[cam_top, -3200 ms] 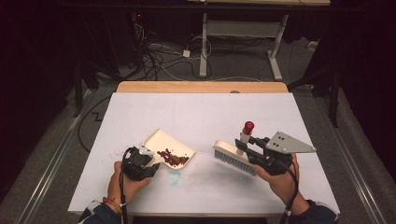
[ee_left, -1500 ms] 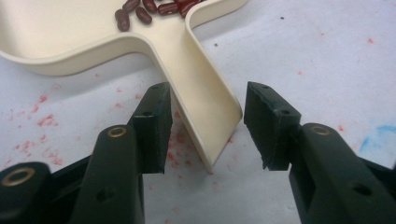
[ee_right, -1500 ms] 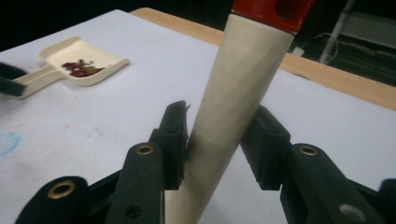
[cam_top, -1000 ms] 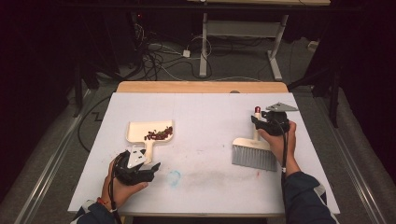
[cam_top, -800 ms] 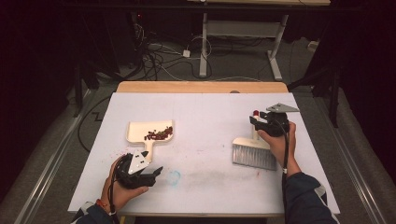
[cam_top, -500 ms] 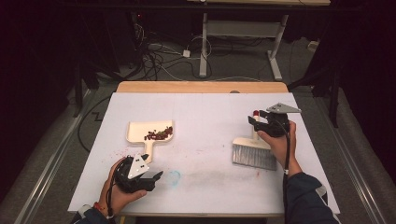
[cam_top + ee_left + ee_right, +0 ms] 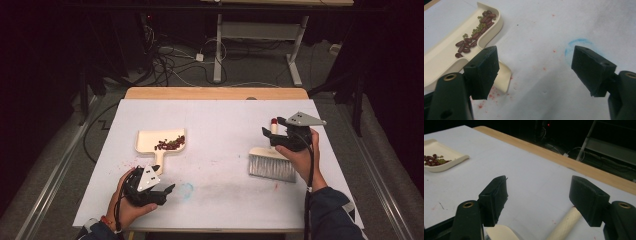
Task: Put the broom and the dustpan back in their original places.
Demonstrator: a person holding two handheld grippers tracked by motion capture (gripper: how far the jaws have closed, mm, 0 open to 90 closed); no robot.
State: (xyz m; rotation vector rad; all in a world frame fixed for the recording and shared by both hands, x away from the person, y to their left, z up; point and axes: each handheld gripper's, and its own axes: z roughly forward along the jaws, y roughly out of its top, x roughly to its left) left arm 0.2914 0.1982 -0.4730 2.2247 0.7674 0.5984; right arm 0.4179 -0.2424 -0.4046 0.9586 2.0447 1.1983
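Note:
A cream dustpan holding red and green beans lies on the white table at left centre, its handle pointing at my left gripper. That gripper sits just short of the handle, and its jaws, which have just been opening, have nothing between them. Seen from the left gripper, the dustpan lies to the left. A brush with grey bristles lies flat at the right. My right gripper hovers over its red-tipped handle. These jaws have just been opening too, and the handle lies beneath the right gripper, untouched.
A faint blue smudge and red specks mark the white sheet near my left hand. A wooden strip runs along the table's far edge. Beyond it are floor cables and a desk frame.
The brush, once held upright beside the dustpan, now lies flat at the right. My right gripper has opened and lifted off its handle. The left gripper has opened and drawn slightly back from the dustpan handle.

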